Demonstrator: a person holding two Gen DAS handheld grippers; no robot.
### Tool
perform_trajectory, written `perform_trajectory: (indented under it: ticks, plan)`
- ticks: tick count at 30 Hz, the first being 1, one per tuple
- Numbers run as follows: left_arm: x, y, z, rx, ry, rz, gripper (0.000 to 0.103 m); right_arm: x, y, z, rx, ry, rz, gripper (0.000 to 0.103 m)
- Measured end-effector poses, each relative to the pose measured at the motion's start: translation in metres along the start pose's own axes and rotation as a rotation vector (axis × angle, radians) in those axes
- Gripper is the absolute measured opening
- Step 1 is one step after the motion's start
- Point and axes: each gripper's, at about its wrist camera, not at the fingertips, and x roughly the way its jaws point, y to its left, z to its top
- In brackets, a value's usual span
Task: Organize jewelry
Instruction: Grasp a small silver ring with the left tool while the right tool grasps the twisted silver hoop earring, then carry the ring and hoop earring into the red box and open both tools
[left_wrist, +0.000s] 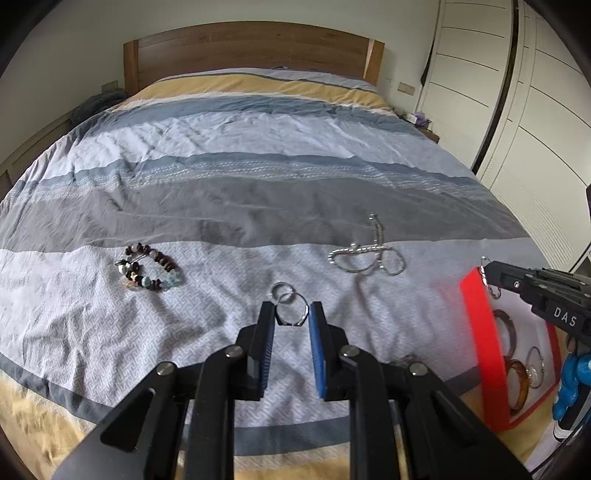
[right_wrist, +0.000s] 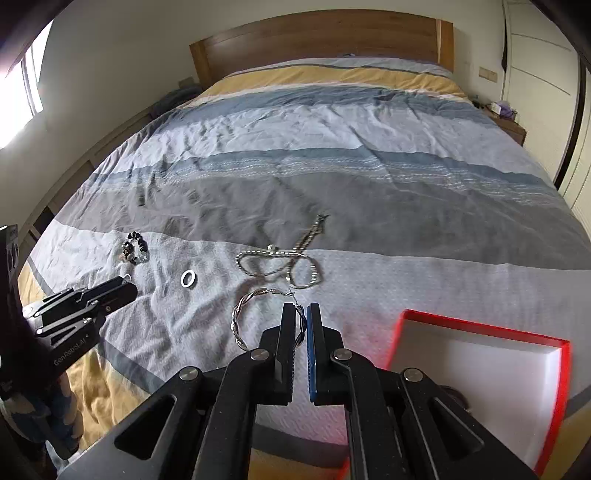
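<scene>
Left gripper sits closest in its own view, jaws clamped on a small silver ring across the band; a second plain ring lies on the bedspread just past the tips at 12 o'clock. Right gripper has its jaws nearly together, pinching the wire end of a twisted silver hoop earring, which hangs out toward 9 o'clock. Both pieces look lifted clear of the cover.

Still lying loose: beaded bracelet at 10 o'clock from the left gripper, tangled silver chain necklace at 1 o'clock. Red box with white lining sits at 3 o'clock, right of the right gripper; in the left view several bangles and hoops already lie inside it.

Handling, as judged: ring is light, hard and slick, likely to squirt out of flat pads, so grip across the band works. Hoop is light and stiff but the thin wire could bend; better hold on the twisted body. Chain is limp and will trail and snag; pinch a bunched part. Bracelet is probably elastic-strung and lumpy; take it by one bead cluster.

Writing: "DAS" on the right gripper body in the left view; "GenRobot.AI" on the left gripper body in the right view.
</scene>
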Motion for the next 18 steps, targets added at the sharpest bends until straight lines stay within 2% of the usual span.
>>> perform_trajectory:
  ticks: [9,13,18]
  plan:
    - [-0.027,-0.099,-0.004,0.072,-0.004,-0.144,0.017,-0.062,-0.086,-0.031,0.032,-0.001,-0.14,0.006]
    - [-0.029,-0.147,-0.019,0.114,0.024,-0.209,0.017,-0.072,-0.116,-0.046,0.045,0.017,-0.176,0.006]
    - [-0.018,-0.196,-0.045,0.162,0.09,-0.265,0.017,-0.064,-0.142,-0.067,0.074,0.056,-0.168,0.006]
